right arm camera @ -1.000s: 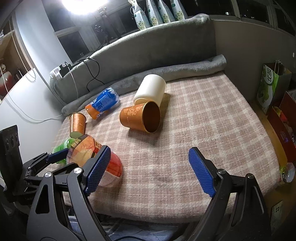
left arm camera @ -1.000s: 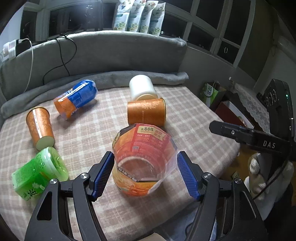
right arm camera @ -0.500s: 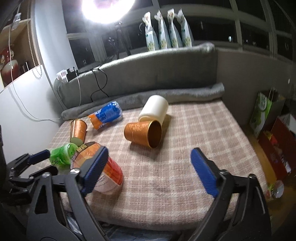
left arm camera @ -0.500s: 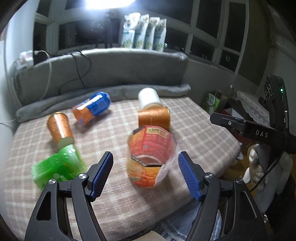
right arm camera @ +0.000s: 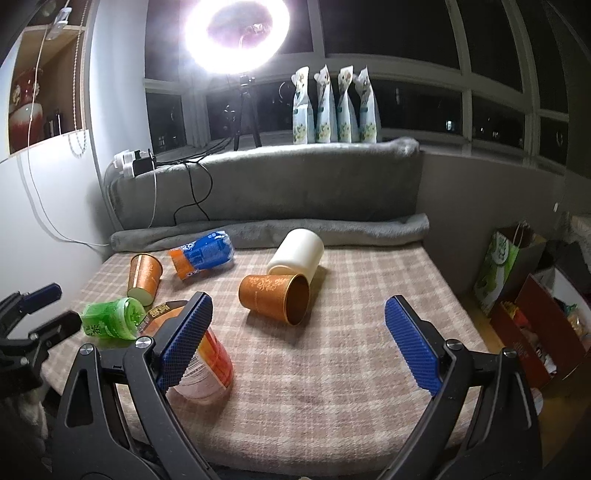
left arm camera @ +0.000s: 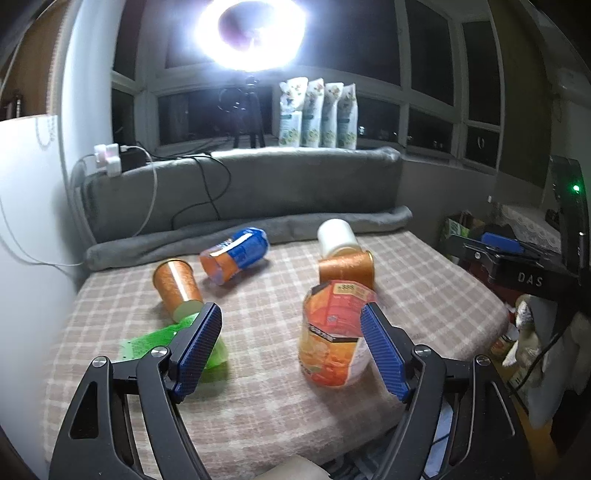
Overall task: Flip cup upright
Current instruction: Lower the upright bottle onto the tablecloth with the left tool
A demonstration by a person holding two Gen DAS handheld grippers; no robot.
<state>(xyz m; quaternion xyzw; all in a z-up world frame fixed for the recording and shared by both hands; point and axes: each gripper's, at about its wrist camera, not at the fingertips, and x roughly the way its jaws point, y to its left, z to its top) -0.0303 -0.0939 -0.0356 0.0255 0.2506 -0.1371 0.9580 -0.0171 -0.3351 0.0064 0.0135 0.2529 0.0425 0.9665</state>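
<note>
Left tongs (left arm camera: 291,347) and right tongs (right arm camera: 297,341) both gape, released. Orange printed cup (left arm camera: 334,336) stands upright on the bed (left arm camera: 266,398); next, presumably, the toppled copper cup (right arm camera: 275,302) needs grasping.

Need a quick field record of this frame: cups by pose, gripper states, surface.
surface: plaid blanket
upright: orange printed cup, open end up, standing free
on side: copper cup; white cup; blue-orange cup; green cup
tilted, rim down: small copper cup
touching: white cup against copper cup
left gripper: open, holding nothing
right gripper: open, holding nothing
backdrop: ring light
</note>
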